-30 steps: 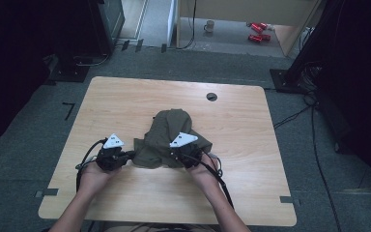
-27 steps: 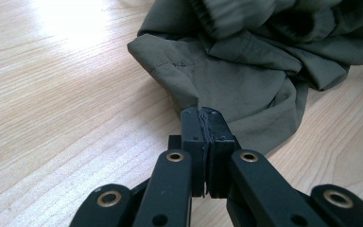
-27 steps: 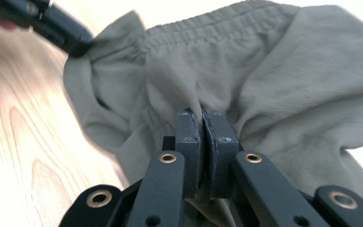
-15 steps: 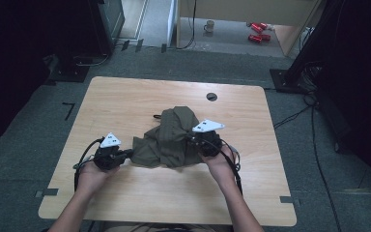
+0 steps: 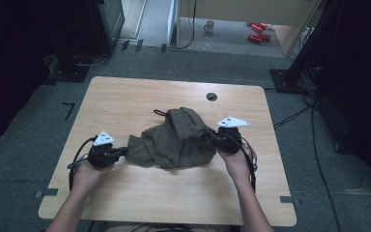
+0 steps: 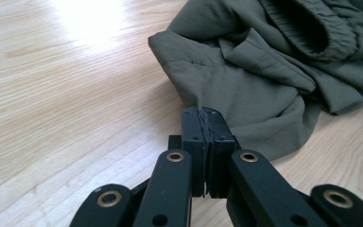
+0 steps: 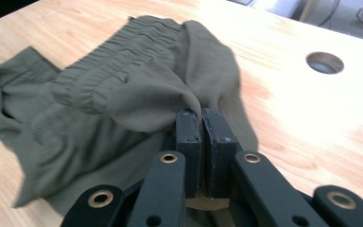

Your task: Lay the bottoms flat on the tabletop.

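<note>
On the table, both tongs pinch the garment's opposite edges.

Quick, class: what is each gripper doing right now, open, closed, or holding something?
Left gripper: closed on an edge of the olive-green garment.
Right gripper: closed, pinching a fold of the same garment.

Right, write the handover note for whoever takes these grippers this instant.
Left claw: shut on the near left edge of the olive garment, low at the table.
Right claw: shut on a fold at the garment's right side, lifted a little.
Garment: bunched mid-table, its elastic waistband ruffled on top, a black drawstring poking out behind.
Done: both sides gripped, cloth partly drawn apart.
Left: probably pull it out flat; no neat fold shows yet.
</note>
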### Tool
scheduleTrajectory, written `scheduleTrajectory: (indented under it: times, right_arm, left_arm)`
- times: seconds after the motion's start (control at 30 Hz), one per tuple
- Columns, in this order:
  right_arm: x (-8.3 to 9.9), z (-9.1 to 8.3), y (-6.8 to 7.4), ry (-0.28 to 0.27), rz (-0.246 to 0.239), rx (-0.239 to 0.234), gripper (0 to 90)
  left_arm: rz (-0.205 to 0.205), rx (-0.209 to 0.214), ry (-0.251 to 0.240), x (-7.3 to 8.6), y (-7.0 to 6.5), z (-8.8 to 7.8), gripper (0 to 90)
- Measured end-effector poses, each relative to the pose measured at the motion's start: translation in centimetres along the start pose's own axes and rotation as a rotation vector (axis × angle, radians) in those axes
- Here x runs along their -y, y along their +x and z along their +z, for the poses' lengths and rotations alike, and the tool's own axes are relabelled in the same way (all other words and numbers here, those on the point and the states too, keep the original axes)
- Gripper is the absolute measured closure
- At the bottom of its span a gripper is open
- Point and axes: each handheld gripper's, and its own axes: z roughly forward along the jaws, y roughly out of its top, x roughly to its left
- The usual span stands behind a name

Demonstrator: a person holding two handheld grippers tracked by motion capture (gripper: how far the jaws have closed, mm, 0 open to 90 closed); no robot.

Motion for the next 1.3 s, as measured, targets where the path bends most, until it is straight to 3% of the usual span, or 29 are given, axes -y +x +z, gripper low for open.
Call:
scheduleTrajectory:
  times: [0.13, 0.17, 0.33, 0.47, 0.67, 0.7, 0.77, 0.87, 0.93, 1.1, 1.2, 1.3]
  right_arm:
    - [0.7, -0.2, -1.1, 0.001, 0.027, 0.015, 86.2]
    - [1.5, -0.3, -2.0, 0.007, 0.051, 0.026, 85.7]
    - [3.1, -0.6, -3.7, 0.003, 0.103, 0.026, 85.6]
    - [4.0, -0.7, -4.4, 0.008, 0.121, 0.035, 85.6]
    - [5.4, -0.4, -6.1, 0.023, 0.176, 0.045, 85.6]
    - [5.8, -0.2, -6.6, 0.031, 0.203, 0.040, 84.8]
    - [6.0, -0.2, -6.8, 0.028, 0.202, 0.044, 83.9]
    - [6.7, 0.1, -7.1, 0.029, 0.149, 0.076, 83.7]
    - [6.8, 0.2, -7.1, 0.031, 0.146, 0.076, 83.6]
    - [7.1, 0.6, -7.3, 0.041, 0.156, 0.081, 75.4]
    - [7.0, 0.2, -7.1, 0.026, 0.149, 0.074, 68.8]
    - [7.0, -0.2, -6.9, 0.002, 0.148, 0.066, 61.2]
  left_arm:
    - [-0.005, -0.014, -0.003, 0.1, 0.6, -0.2, 89.6]
    - [-0.011, -0.024, 0.004, 0.2, 1.2, -0.1, 89.6]
    - [-0.045, -0.043, 0.008, 0.5, 2.4, 0.1, 89.5]
    - [-0.046, -0.055, 0.005, 0.4, 2.8, 0.2, 89.4]
    - [-0.047, -0.065, 0.001, 0.3, 3.1, 0.2, 89.0]
    - [-0.047, -0.066, 0.001, 0.3, 3.1, 0.2, 89.0]
    - [-0.050, -0.065, -0.005, 0.3, 3.1, 0.1, 89.0]
    - [-0.042, -0.076, -0.010, 0.3, 3.2, 0.2, 88.5]
    - [-0.042, -0.083, -0.009, 0.3, 3.3, 0.3, 88.1]
    - [-0.054, -0.076, -0.047, 0.1, 3.2, -0.4, 78.6]
    - [-0.062, -0.055, -0.098, -0.5, 2.3, -1.6, 70.1]
    - [-0.043, -0.042, -0.093, -0.8, 1.4, -1.9, 65.8]
